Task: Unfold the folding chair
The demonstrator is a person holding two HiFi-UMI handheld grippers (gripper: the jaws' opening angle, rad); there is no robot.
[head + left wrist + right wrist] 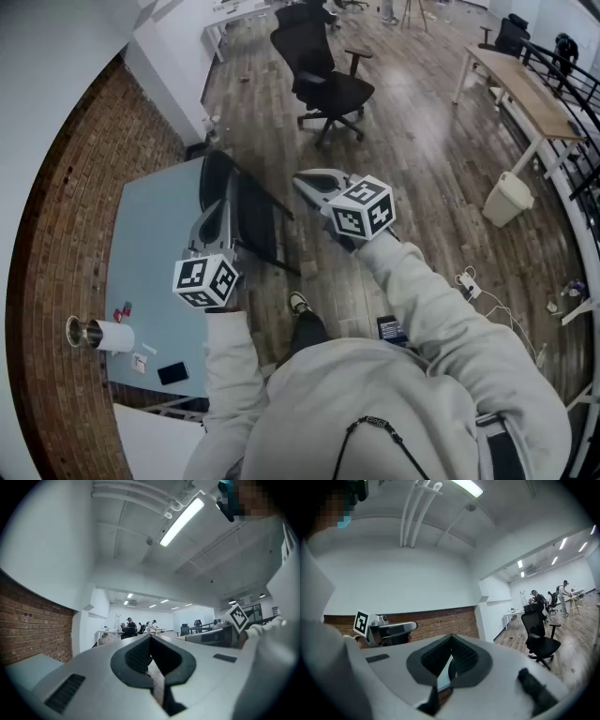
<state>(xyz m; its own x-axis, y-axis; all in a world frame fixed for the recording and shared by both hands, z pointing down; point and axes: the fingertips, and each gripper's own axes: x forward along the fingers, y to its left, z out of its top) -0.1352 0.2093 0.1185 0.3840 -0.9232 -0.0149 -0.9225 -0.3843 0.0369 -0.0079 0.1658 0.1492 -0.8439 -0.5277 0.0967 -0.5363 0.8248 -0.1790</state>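
Note:
A black folding chair stands folded flat against the edge of a pale blue table in the head view. My left gripper hangs over the chair's upper left part, jaws shut and empty; whether it touches the chair I cannot tell. My right gripper hovers just right of the chair's top, also shut with nothing in it. In the left gripper view the closed jaws point level across the room, with the right gripper beside them. The right gripper view shows its own shut jaws and the left gripper before a brick wall.
A black office chair stands on the wood floor beyond. A long wooden desk and a white bin are at the right. On the blue table lie a paper roll and a phone. Cables trail on the floor.

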